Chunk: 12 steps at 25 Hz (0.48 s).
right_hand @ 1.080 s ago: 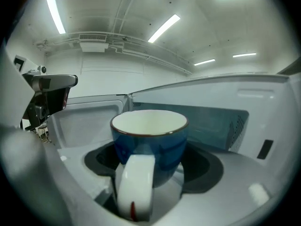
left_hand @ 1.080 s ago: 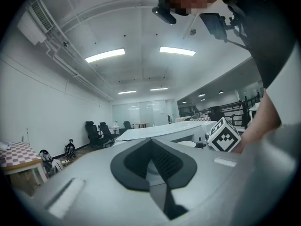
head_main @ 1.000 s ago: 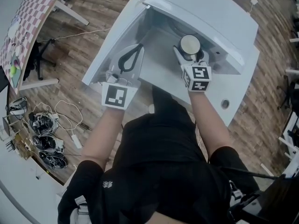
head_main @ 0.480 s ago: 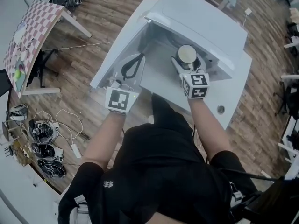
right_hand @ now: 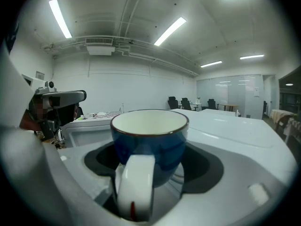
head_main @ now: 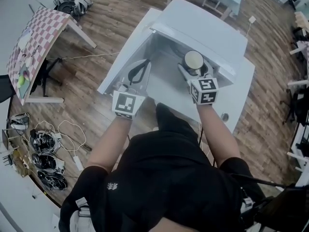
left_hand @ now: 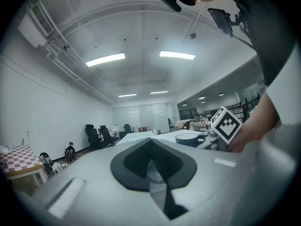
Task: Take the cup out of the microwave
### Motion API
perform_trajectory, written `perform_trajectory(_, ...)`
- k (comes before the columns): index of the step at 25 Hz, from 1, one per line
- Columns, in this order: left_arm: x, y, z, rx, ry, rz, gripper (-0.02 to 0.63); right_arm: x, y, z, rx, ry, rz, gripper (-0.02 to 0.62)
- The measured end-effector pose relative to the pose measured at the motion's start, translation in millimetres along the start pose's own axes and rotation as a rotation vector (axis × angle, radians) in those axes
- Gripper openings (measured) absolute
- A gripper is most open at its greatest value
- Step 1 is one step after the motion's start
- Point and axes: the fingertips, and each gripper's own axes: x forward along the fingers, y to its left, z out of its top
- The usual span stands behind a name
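A blue cup [head_main: 194,59] with a white inside sits upright between the jaws of my right gripper [head_main: 197,70], which is shut on it just in front of the white microwave [head_main: 203,28]. In the right gripper view the cup [right_hand: 150,140] fills the middle, its white handle [right_hand: 134,187] turned toward the camera. My left gripper [head_main: 144,64] is to the left by the open door [head_main: 123,57], shut with nothing in it. In the left gripper view its black pads [left_hand: 164,161] meet at the tip, and the cup [left_hand: 188,139] shows beyond.
The microwave stands on a white table [head_main: 239,95] over a wood floor. A checkered table [head_main: 34,37] is at the far left, with cables and headsets [head_main: 43,153] on the floor below it. Chairs and desks line the right edge.
The cup stays in my right gripper and has come slightly out toward me from the microwave. The left gripper holds about the same place by the door.
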Motion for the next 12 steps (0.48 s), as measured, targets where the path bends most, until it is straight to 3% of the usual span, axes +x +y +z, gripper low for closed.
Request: perform_trajectory(12, 9, 20, 38, 0.001, -0.023, 0.027, 0.006, -12, -3, 38, 0.007, 0.001, 0.035, 0.390)
